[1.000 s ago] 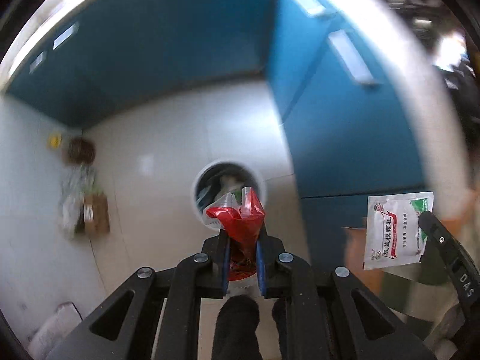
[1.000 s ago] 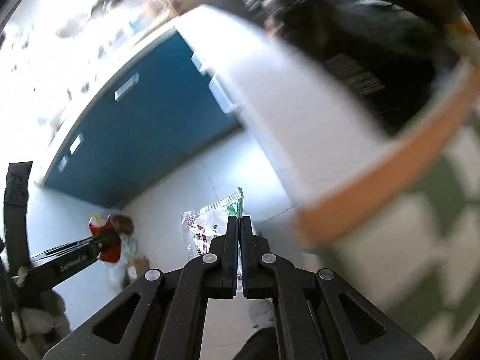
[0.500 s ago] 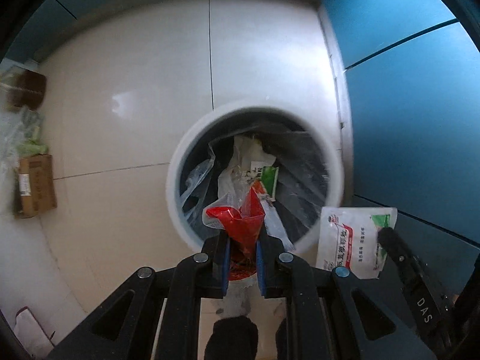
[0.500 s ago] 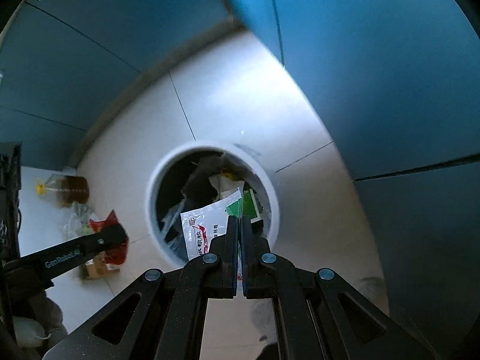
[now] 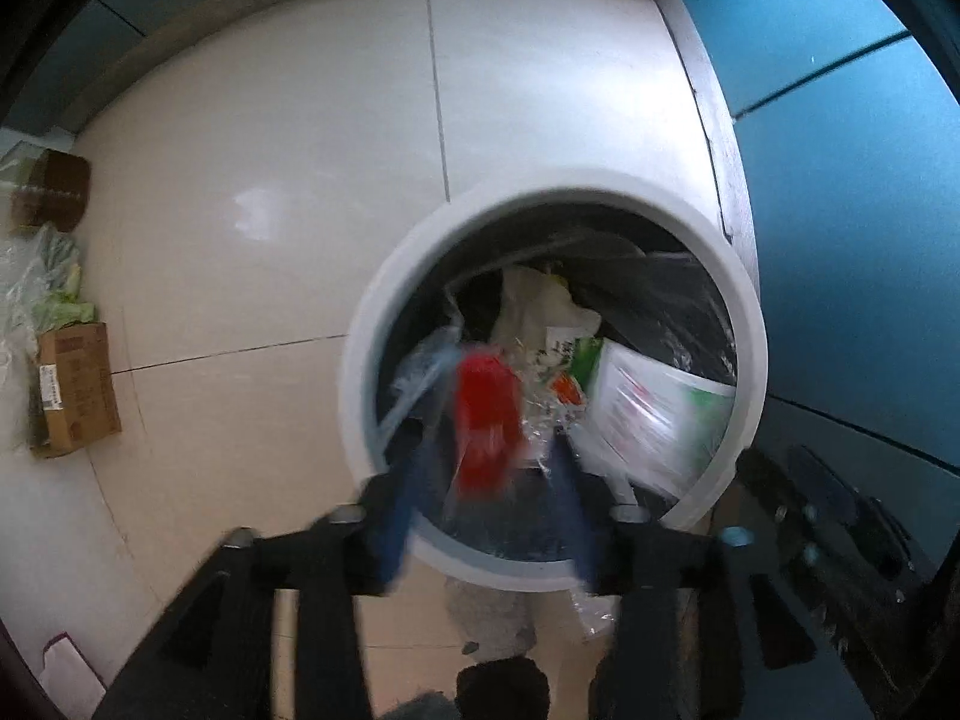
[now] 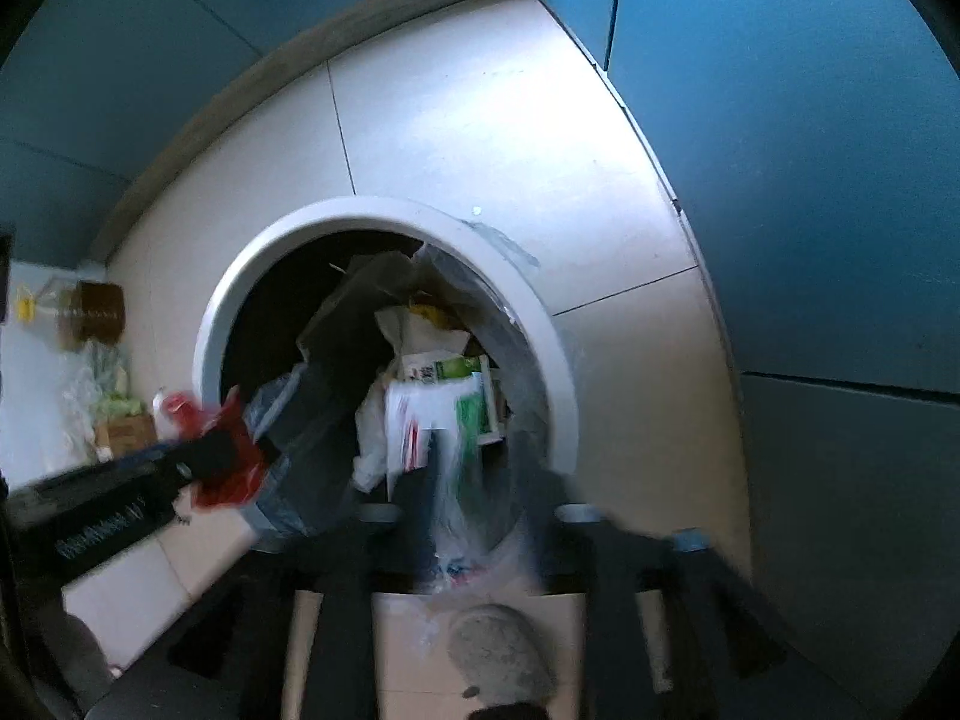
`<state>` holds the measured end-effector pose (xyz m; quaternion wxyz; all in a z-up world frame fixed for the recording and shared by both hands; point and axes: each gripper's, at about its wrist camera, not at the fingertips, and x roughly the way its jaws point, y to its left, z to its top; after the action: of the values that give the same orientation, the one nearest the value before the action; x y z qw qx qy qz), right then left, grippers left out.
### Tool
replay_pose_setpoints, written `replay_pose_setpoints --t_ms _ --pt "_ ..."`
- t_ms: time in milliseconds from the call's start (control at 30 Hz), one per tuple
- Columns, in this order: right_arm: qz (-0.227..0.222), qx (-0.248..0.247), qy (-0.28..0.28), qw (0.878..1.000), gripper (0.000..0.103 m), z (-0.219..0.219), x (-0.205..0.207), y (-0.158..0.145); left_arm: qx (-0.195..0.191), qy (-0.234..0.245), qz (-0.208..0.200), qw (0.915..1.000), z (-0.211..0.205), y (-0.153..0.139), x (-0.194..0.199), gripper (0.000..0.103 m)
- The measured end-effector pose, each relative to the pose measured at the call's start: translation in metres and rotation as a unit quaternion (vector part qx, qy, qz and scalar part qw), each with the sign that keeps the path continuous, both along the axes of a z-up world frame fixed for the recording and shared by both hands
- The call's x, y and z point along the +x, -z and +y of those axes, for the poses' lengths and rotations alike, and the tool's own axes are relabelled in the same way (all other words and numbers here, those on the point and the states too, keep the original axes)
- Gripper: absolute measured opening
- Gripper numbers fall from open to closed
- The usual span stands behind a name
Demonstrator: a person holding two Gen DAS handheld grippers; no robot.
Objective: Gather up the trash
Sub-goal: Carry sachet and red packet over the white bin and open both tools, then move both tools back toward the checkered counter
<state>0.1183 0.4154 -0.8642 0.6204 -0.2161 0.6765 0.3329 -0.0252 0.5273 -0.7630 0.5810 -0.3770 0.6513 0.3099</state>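
A round white trash bin (image 5: 744, 324) lined with a dark bag stands on the tiled floor, with wrappers and paper inside; it also shows in the right wrist view (image 6: 558, 360). My left gripper (image 5: 489, 468) is open over the bin's near rim, and a red wrapper (image 5: 486, 420) is blurred between its spread fingers, falling free. My right gripper (image 6: 474, 468) is open over the bin, and a white, red and green packet (image 6: 438, 420) is blurred and dropping from it. The packet also shows in the left wrist view (image 5: 654, 420).
Teal cabinet doors (image 5: 840, 240) stand right of the bin. A cardboard box (image 5: 75, 387), plastic bags (image 5: 42, 276) and a brown box (image 5: 51, 189) lie on the floor at the left. The person's shoe (image 6: 501, 654) is below the bin.
Both grippers have come closer over the bin and opened. The red wrapper and the white packet have left the jaws and are falling into the bin.
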Motion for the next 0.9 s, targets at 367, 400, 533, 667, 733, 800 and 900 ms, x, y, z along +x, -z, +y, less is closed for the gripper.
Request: replay_pose_setpoints --t_ms 367,400,533,667,733,800,900 --pt "-0.045 -0.005 -0.034 0.998 0.103 -0.019 -0.016 -0.08 0.091 -0.003 0.012 0.9958 -0.017 -0.086 -0.029 0.1" --pt "-0.047 -0.005 -0.034 0.998 0.103 -0.021 -0.017 -0.089 0.096 -0.005 0.014 0.9953 -0.02 -0.096 -0.032 0.1" --pt "-0.062 -0.004 -0.04 0.997 0.103 -0.031 -0.023 -0.143 0.125 -0.009 0.023 0.9919 -0.032 -0.145 -0.041 0.1" --pt "-0.078 0.006 -0.051 0.996 0.103 -0.045 -0.029 -0.213 0.143 -0.015 0.021 0.9893 -0.051 -0.205 -0.053 0.1" --pt "-0.085 0.014 -0.056 0.995 0.103 -0.051 -0.033 -0.251 0.15 -0.019 0.015 0.9884 -0.061 -0.234 -0.057 0.1" --pt "-0.092 0.026 -0.062 0.994 0.103 -0.059 -0.037 -0.291 0.158 -0.019 0.011 0.9872 -0.072 -0.264 -0.06 0.099" --pt "-0.101 0.04 -0.067 0.992 0.103 -0.071 -0.043 -0.344 0.172 -0.02 0.005 0.9849 -0.09 -0.309 -0.066 0.1"
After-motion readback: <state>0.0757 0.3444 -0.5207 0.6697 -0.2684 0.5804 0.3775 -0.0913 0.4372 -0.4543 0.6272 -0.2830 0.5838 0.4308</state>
